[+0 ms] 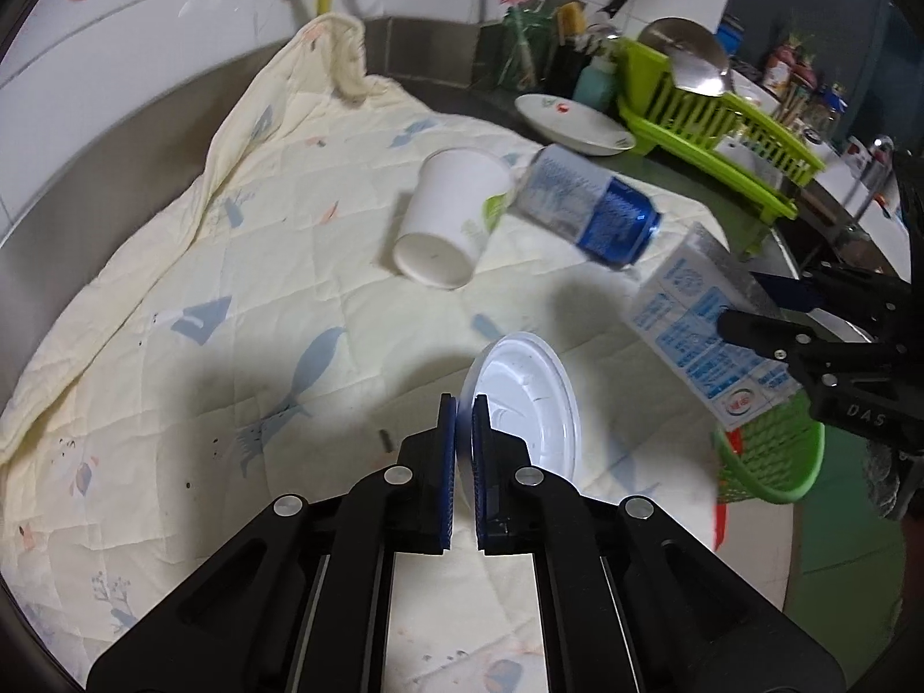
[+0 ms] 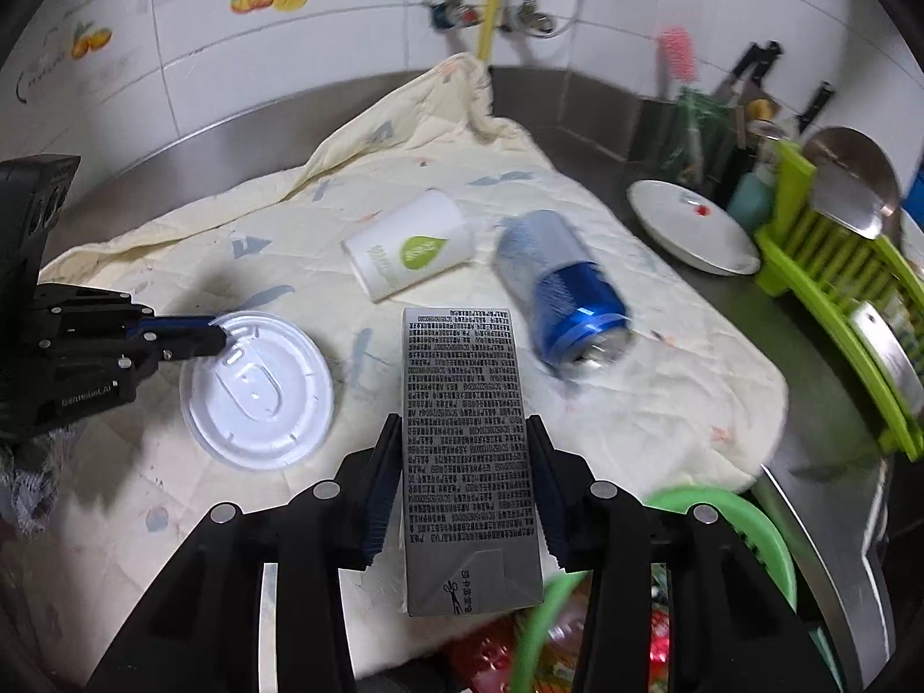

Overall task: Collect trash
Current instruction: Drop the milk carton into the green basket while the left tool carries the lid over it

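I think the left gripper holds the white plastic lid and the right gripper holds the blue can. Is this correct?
Not quite. The left gripper does hold the white plastic lid, but the right gripper holds the milk carton, as the right wrist view shows. The blue can lies free on the cloth.

Worktop (image 2: pixel 820 358): stainless steel, against a tiled wall.
Cover: cream quilted cloth (image 2: pixel 173 265) spread over most of it, bunched at 12 o'clock.
On the cloth: 1 paper cup (image 2: pixel 404 248) on its side near the centre; 1 blue can (image 2: pixel 569 289) on its side just at its 3 o'clock.
On bare steel: white plate (image 2: pixel 690 228) and green dish rack (image 2: pixel 843 277) at 2 o'clock.
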The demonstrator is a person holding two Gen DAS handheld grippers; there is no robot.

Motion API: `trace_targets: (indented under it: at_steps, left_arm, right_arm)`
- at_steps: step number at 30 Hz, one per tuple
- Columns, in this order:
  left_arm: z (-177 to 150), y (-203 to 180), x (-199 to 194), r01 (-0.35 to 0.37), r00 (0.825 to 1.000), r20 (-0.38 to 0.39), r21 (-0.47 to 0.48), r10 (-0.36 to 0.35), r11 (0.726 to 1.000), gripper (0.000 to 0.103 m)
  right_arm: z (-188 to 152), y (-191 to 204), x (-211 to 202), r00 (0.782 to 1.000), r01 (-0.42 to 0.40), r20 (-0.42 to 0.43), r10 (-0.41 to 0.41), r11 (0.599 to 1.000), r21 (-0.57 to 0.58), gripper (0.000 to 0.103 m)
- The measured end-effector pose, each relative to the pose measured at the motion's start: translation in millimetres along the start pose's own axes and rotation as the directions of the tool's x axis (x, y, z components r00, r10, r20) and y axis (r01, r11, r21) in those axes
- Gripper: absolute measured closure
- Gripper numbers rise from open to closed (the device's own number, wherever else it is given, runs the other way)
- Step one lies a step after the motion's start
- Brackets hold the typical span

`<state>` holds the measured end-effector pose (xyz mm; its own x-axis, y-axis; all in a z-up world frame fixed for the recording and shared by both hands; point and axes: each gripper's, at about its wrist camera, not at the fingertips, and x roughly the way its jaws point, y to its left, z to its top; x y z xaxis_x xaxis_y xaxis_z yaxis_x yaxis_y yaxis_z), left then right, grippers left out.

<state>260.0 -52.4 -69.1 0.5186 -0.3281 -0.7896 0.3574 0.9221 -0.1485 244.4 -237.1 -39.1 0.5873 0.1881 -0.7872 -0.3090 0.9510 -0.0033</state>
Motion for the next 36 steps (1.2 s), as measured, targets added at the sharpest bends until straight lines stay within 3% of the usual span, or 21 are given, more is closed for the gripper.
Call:
trace_targets:
  at_steps: [6, 14, 18, 22, 27, 30, 36]
  left_arm:
    - [3.2, -24.9, -14.2, 0.029, 0.999, 0.021, 0.031, -0.03, 0.999, 0.099]
    - [13.6, -78.8, -19.5, 0.111, 0.993, 0.03, 0.094, -0.115, 0.989, 0.099]
    - [16.5, -109.1, -13.7, 0.147, 0.988, 0.017, 0.134, -0.151, 0.98, 0.099]
    - [19.7, -141.5, -5.3, 0.19, 0.981, 0.002, 0.16, -0.192, 0.969, 0.099]
    - [22.7, -181.1, 10.7, 0.216, 0.976, -0.028, 0.192, -0.215, 0.957, 0.099]
    - [22.7, -202.9, 21.5, 0.225, 0.974, -0.048, 0.215, -0.22, 0.95, 0.099]
    - [19.3, -247.0, 47.6, 0.227, 0.973, -0.096, 0.269, -0.209, 0.936, 0.099]
  right_arm:
    - [-36.9, -43.4, -32.8, 0.994, 0.105, -0.012, -0.105, 0.992, 0.07, 0.062]
    - [-102.2, -108.1, -37.9, 0.955, 0.29, -0.11, -0.274, 0.941, 0.176, 0.062]
    - [-132.7, -138.9, -28.5, 0.941, 0.33, -0.167, -0.295, 0.912, 0.246, 0.062]
    - [-157.2, -159.6, -19.2, 0.93, 0.353, -0.208, -0.302, 0.891, 0.286, 0.062]
    - [-177.9, -176.4, -16.6, 0.936, 0.339, -0.218, -0.278, 0.879, 0.336, 0.062]
    - [-182.5, -180.5, -15.9, 0.94, 0.329, -0.213, -0.267, 0.877, 0.35, 0.057]
    - [-186.4, -185.6, -35.0, 0.949, 0.311, -0.174, -0.263, 0.874, 0.373, 0.057]
